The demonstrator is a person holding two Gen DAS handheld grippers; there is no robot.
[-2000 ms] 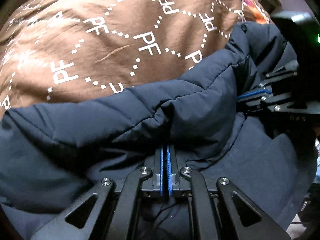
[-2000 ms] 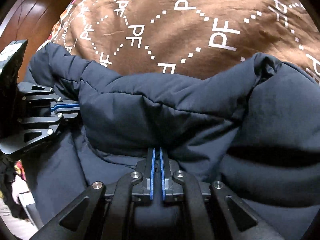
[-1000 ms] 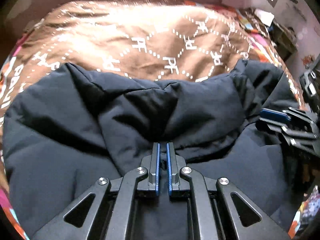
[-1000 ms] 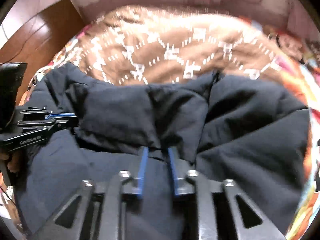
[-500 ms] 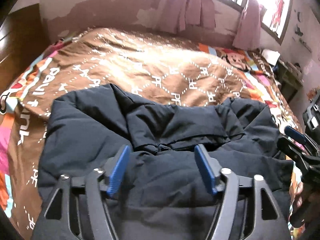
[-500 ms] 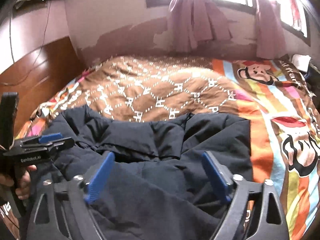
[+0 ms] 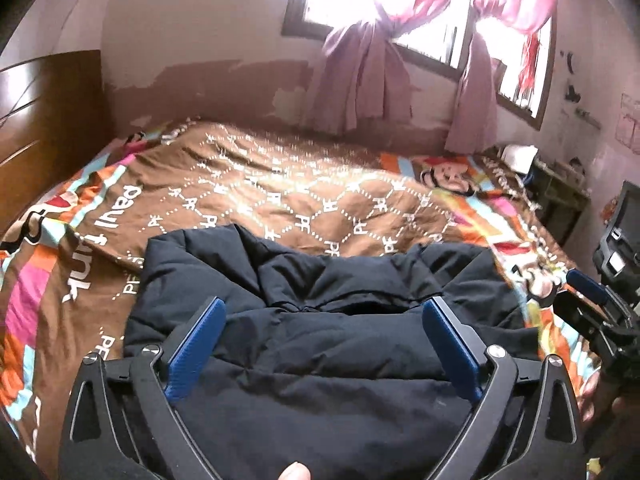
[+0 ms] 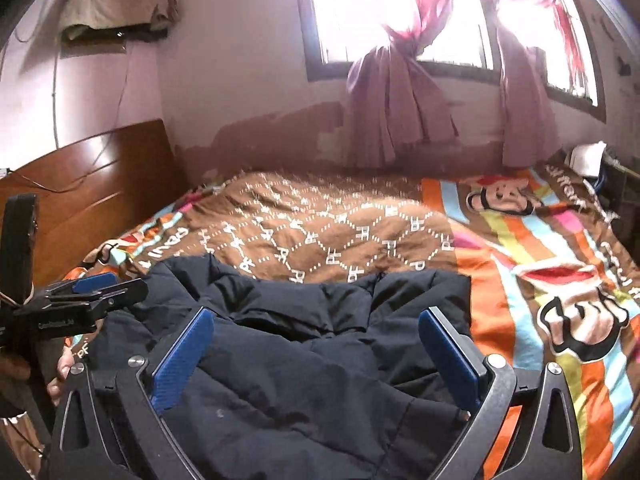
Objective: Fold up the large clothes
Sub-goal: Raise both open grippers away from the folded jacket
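A dark navy puffer jacket [image 7: 320,344] lies folded over on itself at the near edge of the bed; it also shows in the right wrist view [image 8: 304,352]. My left gripper [image 7: 324,316] is open and empty, raised above the jacket and pulled back from it. My right gripper [image 8: 316,324] is also open and empty above the jacket. The right gripper also shows at the right edge of the left wrist view [image 7: 592,300], and the left gripper at the left edge of the right wrist view [image 8: 96,292].
The bed carries a brown patterned quilt [image 7: 304,192] over an orange striped cartoon sheet [image 8: 540,248]. A wooden headboard [image 8: 88,184] stands at the left. A window with pink curtains [image 8: 400,92] is behind the bed. A cluttered side table [image 7: 560,184] stands at the right.
Both grippers were shut on the jacket's edge, carried it forward over the garment, then opened, let it go and drew back and up.
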